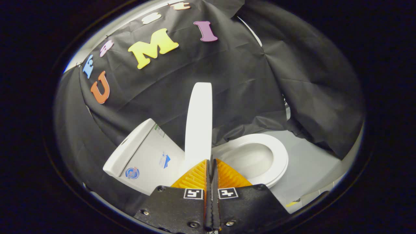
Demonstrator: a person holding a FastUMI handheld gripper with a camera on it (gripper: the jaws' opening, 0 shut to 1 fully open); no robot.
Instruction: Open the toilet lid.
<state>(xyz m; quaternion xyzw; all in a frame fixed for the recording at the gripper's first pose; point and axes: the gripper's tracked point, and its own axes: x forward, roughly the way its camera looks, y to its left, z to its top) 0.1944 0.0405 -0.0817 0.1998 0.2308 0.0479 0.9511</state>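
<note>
The white plastic toilet lid [199,122] stands raised, seen edge-on, rising straight up from just ahead of the gripper [211,161]. The gripper's 2 fingers lie pressed together with no gap between them, clenched on nothing; their tips sit at the base of the lid's near edge, but whether they touch it cannot be told.

To one side of the lid, the white oval toilet seat [274,159] lies down flat on the bowl, with the pale inside of the bowl [250,159] showing through its opening. To the other side of the lid sits the white ceramic cistern [143,159], tilted in this view, with a few small stickers on its face and a flat cover on top.

The toilet stands on a light grey floor [308,169]. Behind and around it hangs the wrinkled black cloth wall [227,81] of the booth, draping down to the floor beyond the seat.
</note>
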